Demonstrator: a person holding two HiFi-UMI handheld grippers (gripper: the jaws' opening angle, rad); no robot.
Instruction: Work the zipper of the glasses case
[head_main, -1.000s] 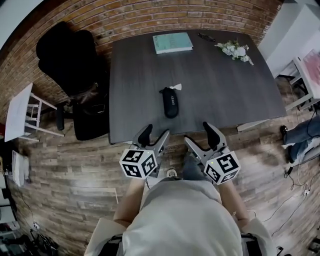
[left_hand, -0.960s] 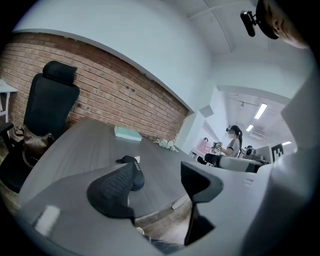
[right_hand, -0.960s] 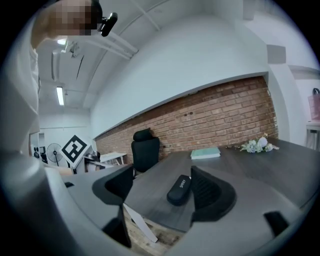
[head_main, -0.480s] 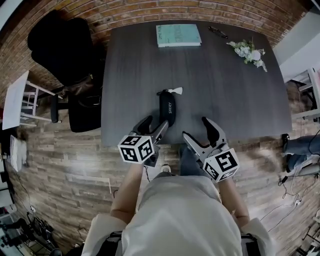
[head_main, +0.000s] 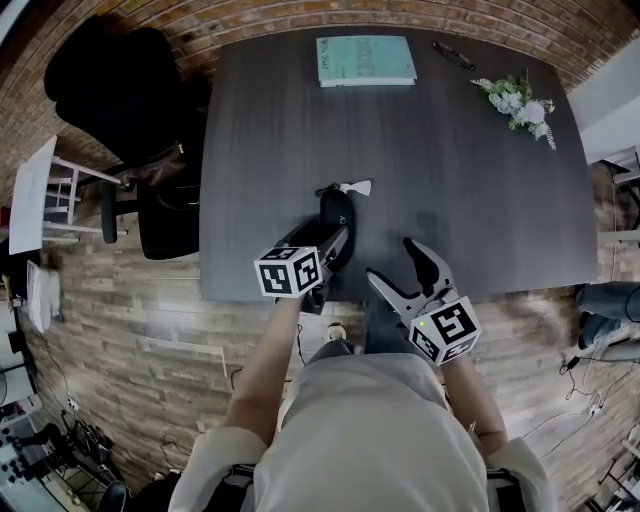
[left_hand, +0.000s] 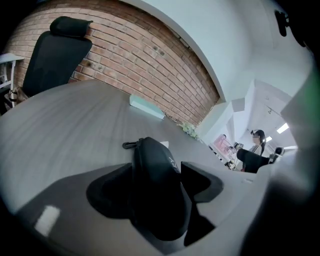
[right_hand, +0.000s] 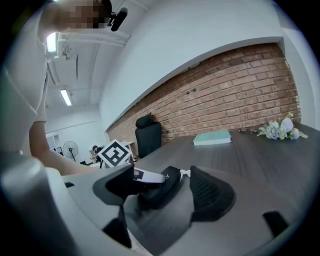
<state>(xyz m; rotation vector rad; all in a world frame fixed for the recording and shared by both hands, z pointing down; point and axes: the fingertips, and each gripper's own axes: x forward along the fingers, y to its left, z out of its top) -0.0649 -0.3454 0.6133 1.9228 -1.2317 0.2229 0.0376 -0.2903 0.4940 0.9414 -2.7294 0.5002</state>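
At the far left a black office chair (head_main: 105, 85) stands on the wooden floor (head_main: 150, 330), just beside the big dark grey table (head_main: 260, 130).

The black oval glasses case (head_main: 337, 212) lies on the table near the front edge, a bit left of the middle. Its long side runs from the person straight out toward the brick wall (head_main: 250, 20). The far end has the small black zipper pull (left_hand: 129, 145), and a small white tag (head_main: 357, 187) lies on the table touching that end. The case looks zipped shut, so you cannot see inside it.

The left gripper (head_main: 325, 243) is on the near end of the case. In the left gripper view its two black jaws sit one on each side of the case and press against it, so it is holding the case. Its marker cube (head_main: 288, 272) is at the table's front edge.

The right gripper (head_main: 397, 263) is just to the right of the case, over the front edge of the table, and does not touch it. Its jaws are wide apart with nothing in them.

Far back on the table lies a flat light green book (head_main: 365, 60). At the back right corner is a little bunch of white flowers (head_main: 518, 100).
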